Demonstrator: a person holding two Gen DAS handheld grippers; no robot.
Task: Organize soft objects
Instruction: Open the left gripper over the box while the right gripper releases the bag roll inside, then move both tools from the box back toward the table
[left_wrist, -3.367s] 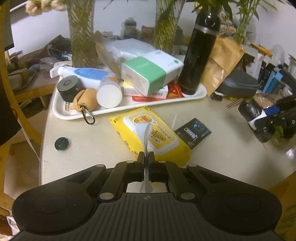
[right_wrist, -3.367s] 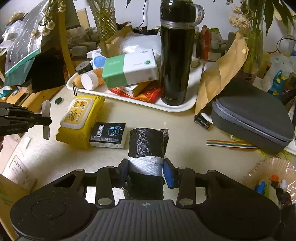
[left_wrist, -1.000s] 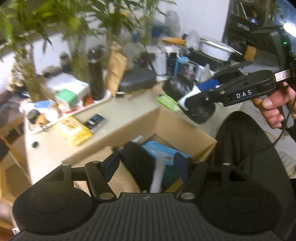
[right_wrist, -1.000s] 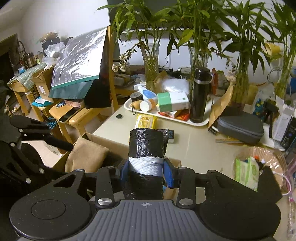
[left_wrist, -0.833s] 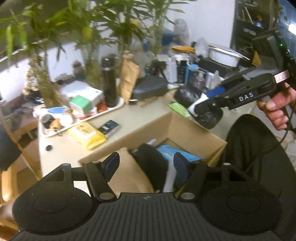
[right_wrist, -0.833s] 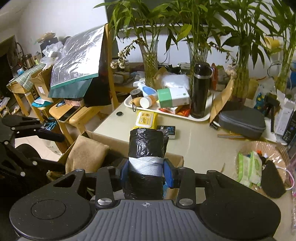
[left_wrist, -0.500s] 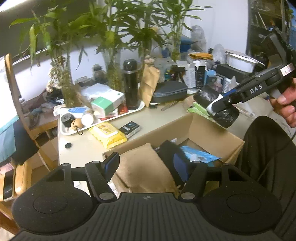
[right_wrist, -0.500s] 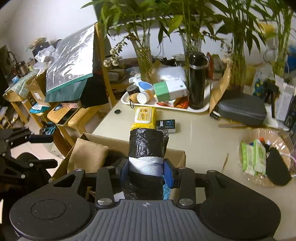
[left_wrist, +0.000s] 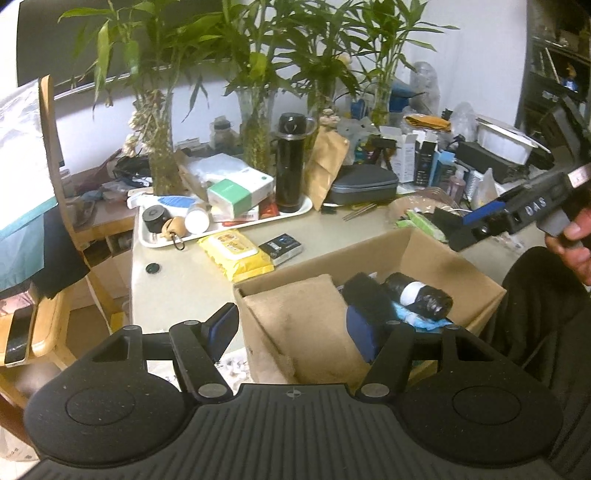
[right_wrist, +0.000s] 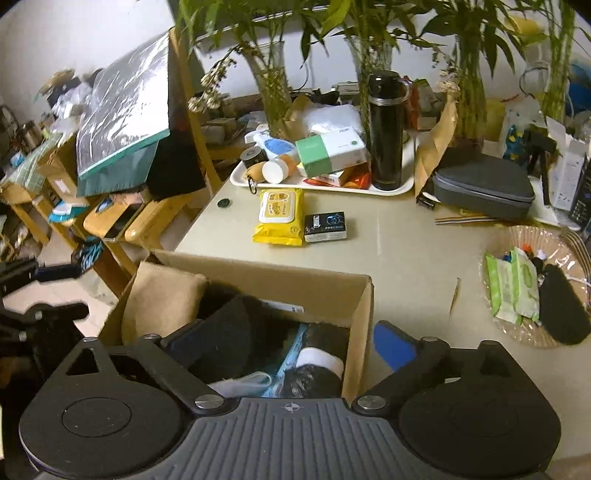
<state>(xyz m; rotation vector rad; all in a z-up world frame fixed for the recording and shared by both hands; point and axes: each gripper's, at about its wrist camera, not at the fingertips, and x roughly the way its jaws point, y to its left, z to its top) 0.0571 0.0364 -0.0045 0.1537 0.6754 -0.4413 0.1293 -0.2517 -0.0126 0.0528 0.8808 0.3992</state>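
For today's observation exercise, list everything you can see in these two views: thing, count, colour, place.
cardboard box: 1, brown, at table's near edge
bag roll: 1, black with white band, in box
tan cushion: 1, tan, in box, left side
wipes pack: 1, yellow, on table
small box: 1, black, touching wipes pack
tray: 1, white, table's far side
flask: 1, black, upright on tray
zip case: 1, grey, right of tray
left gripper: 1, black, blue-padded fingers, open
right gripper: 1, black, open above box
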